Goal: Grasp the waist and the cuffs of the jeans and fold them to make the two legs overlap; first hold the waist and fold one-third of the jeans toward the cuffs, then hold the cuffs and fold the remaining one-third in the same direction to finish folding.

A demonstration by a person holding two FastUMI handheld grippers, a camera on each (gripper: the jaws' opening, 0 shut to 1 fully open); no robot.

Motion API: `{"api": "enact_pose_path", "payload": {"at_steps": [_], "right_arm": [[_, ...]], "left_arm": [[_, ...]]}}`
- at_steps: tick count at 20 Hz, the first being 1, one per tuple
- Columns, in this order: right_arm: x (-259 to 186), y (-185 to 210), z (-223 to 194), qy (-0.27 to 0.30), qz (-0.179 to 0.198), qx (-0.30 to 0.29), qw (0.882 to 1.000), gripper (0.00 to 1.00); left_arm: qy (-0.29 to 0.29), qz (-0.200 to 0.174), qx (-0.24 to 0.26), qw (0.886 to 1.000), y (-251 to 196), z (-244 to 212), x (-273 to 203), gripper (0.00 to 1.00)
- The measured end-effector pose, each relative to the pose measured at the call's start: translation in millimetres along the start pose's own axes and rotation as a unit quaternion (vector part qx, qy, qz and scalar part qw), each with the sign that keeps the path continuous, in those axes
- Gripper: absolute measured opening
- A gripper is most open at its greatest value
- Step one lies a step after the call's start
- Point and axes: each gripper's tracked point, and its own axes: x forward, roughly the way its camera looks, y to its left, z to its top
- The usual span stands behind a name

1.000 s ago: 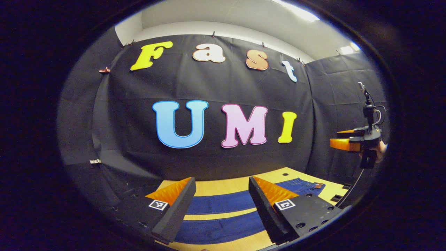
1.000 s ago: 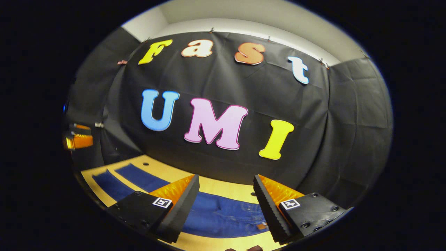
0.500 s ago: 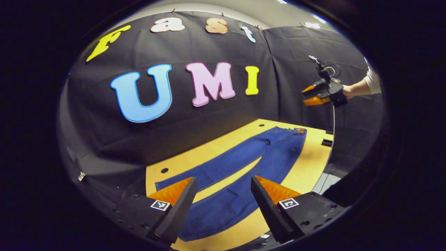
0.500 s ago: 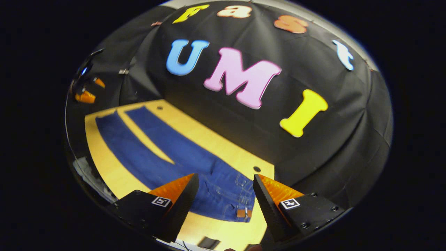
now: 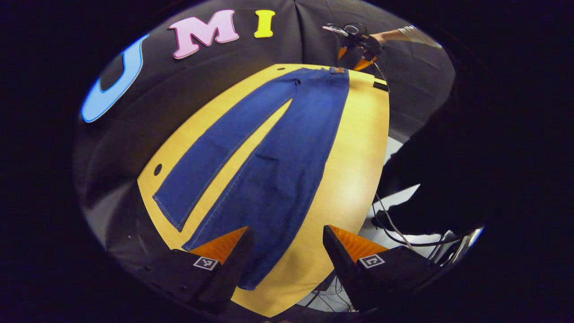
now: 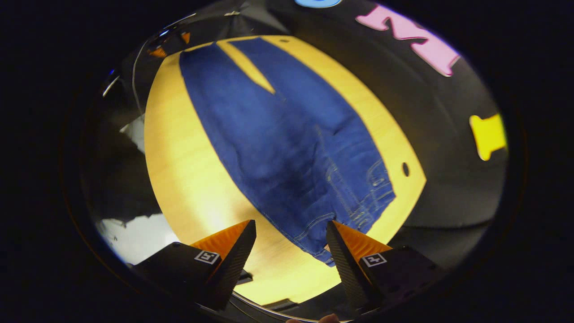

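Two open grippers hang above a pair of blue jeans [image 5: 269, 157] spread flat on a yellow wooden table [image 5: 354, 148], legs parted in a narrow V and nothing yet folded. The left gripper [image 5: 284, 251] hovers over the cuff end, its fingers set wide apart and holding nothing; the near cuff [image 5: 251, 273] lies just below them. The right gripper [image 6: 289, 246] hovers likewise over the waist [image 6: 354, 224], wide open and empty. Denim of this kind is judged soft yet fairly heavy and not slippery: it should drape and sag between two holds, so the firm seamed edges, waistband corner and cuff hem, are the likely places to pinch. The left gripper view gives the full length of both legs, a round hole [image 5: 157, 169] in the tabletop beside the far cuff, and the right gripper far off at the waist end. The right gripper view gives what that one lacks: the pocket stitching and waistband seams at close range.
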Motion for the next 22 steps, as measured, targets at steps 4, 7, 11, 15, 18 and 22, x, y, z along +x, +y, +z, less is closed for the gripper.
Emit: {"api": "enact_pose_path", "payload": {"at_steps": [4, 7, 11, 15, 18, 22], "right_arm": [[44, -10, -35, 0.070, 0.067, -0.019, 0.995, 0.98], [71, -15, -45, 0.089, 0.090, -0.026, 0.992, 0.98], [75, -11, -44, 0.113, 0.104, 0.007, 0.988, 0.97], [78, -11, -44, 0.111, 0.100, 0.012, 0.989, 0.98], [78, -13, -43, 0.114, 0.100, 0.027, 0.988, 0.99], [83, -28, -39, 0.131, 0.089, 0.089, 0.983, 0.84]], "left_arm": [[0.062, -0.024, -0.021, 0.998, 25, -10, 28, 0.98], [0.114, -0.040, 0.013, 0.993, 23, -20, 42, 0.97], [0.197, -0.087, 0.051, 0.975, 9, -52, 52, 0.97], [0.200, -0.081, 0.058, 0.975, 23, -56, 69, 0.97], [0.184, -0.083, 0.037, 0.979, 29, -55, 74, 0.94], [0.178, -0.065, 0.016, 0.982, 45, -58, 74, 0.73]]}}
